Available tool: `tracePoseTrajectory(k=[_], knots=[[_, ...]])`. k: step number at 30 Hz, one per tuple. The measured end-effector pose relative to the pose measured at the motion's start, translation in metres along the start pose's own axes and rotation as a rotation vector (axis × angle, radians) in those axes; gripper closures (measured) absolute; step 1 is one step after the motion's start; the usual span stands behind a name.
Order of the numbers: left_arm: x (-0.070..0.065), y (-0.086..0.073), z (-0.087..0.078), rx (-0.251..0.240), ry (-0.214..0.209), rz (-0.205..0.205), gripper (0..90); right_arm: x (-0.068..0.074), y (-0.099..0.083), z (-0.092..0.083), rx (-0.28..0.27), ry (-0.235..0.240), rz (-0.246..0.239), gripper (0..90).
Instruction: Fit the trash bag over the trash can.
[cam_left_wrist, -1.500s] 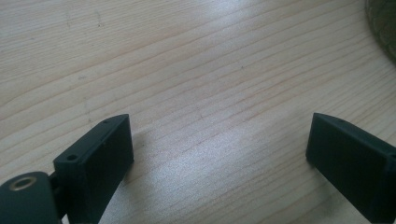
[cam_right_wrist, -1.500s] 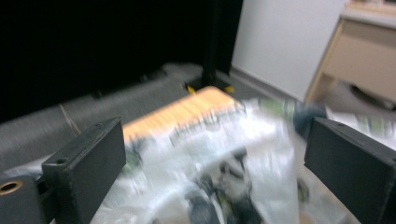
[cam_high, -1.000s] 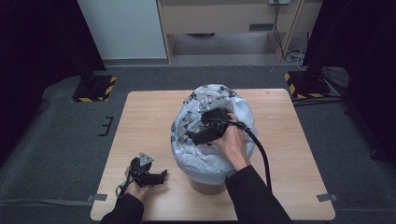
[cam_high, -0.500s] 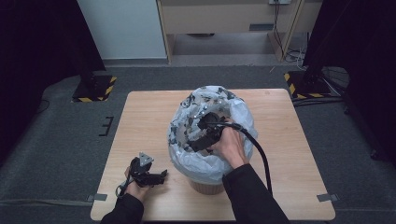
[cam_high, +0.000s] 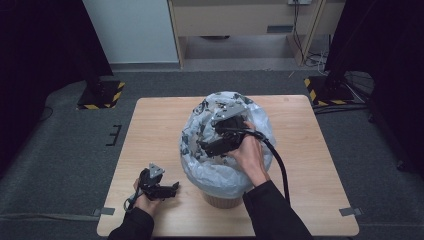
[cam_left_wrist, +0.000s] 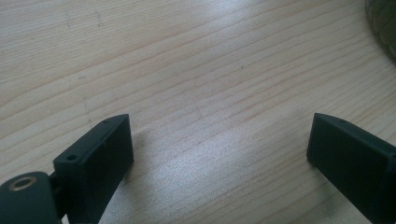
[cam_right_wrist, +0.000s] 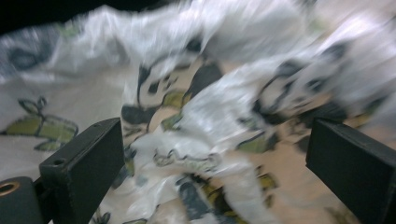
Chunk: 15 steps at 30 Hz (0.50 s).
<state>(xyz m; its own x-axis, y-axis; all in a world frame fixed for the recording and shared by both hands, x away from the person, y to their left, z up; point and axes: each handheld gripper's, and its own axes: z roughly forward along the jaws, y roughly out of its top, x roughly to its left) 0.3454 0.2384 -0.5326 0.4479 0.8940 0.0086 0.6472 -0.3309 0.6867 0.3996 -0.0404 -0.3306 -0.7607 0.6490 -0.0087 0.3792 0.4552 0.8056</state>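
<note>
A white plastic bag (cam_high: 226, 170) printed with dark and green figures billows over a round tan basket (cam_high: 220, 201) near the table's front middle. My right gripper (cam_high: 204, 148) hovers over the top of the bag, jaws wide apart with crumpled bag film (cam_right_wrist: 219, 135) between and below them, nothing pinched. My left gripper (cam_high: 172, 188) rests low at the front left of the table, left of the basket. In the left gripper view its jaws (cam_left_wrist: 219, 154) stand open over bare wood, and the basket's woven edge (cam_left_wrist: 385, 23) shows at the upper right corner.
The wooden table (cam_high: 150, 130) has bare surface at the left, back and right of the bag. A black cable (cam_high: 280, 165) trails from the right gripper over the bag toward the front. Dark carpet surrounds the table; yellow-black striped stand bases (cam_high: 100, 95) sit behind it.
My right gripper has slid leftward and a little forward across the top of the bag. The left gripper has stayed where it was.
</note>
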Motion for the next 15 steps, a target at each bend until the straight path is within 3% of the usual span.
tracePoseTrajectory(k=[9,15], knots=[[0.000,0.000,0.000,0.000,0.000,-0.001,6.4,0.003,0.009,-0.021,-0.167,-0.022,0.003,4.5],[0.000,0.000,0.000,-0.001,0.000,-0.001,6.4,0.003,0.021,-0.036,-0.332,-0.041,-0.003,4.4]])
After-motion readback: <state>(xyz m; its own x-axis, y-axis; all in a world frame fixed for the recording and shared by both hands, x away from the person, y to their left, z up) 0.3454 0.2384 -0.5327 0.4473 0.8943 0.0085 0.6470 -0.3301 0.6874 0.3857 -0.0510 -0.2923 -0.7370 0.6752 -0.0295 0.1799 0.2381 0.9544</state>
